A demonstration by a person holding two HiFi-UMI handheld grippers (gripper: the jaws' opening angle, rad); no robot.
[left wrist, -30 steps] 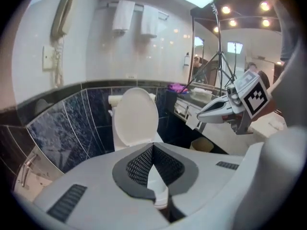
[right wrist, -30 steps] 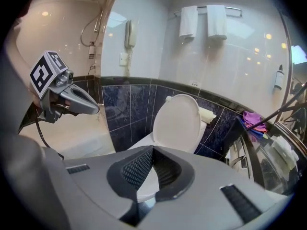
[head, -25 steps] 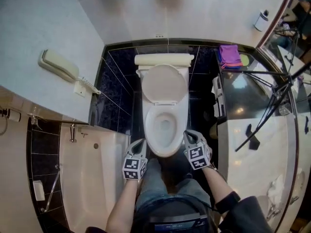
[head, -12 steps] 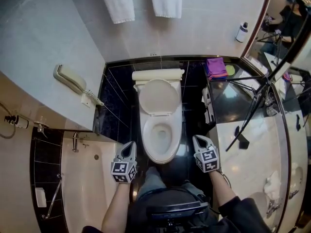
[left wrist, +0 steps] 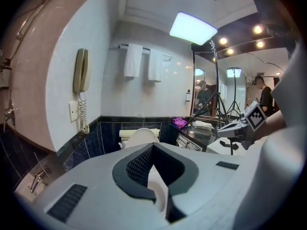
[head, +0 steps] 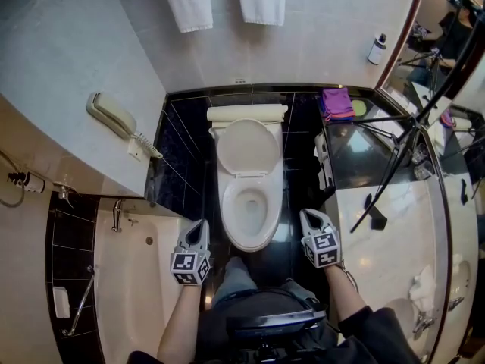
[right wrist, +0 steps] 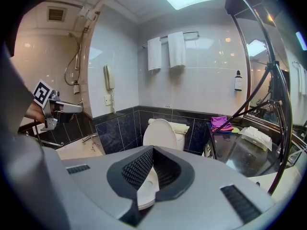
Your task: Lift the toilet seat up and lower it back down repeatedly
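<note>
Head view gives me what no gripper view gives: both grippers together. The left gripper [head: 201, 224] is just beside the front of the toilet [head: 227, 203] on its left side, and the right gripper [head: 305, 214] is just beside the front on its right side. Neither one touches it. The seat [head: 248, 147] stands raised at the back of the toilet and leans on the tank [head: 247, 114], well apart from both grippers, so the bowl is uncovered. Only this view shows me the whole tub [head: 129, 279] to the left of the toilet.

Left gripper view looks across the toilet to the counter and tripod [left wrist: 214, 92] on its right side. Right gripper view instead shows the phone [right wrist: 109, 77] on the wall left of the toilet, and the towels [right wrist: 165, 51] above it.

In both gripper views the jaws are pressed together with nothing between them; I see only the toilet beyond the tips. The raised seat appears upright, ahead of each gripper.
</note>
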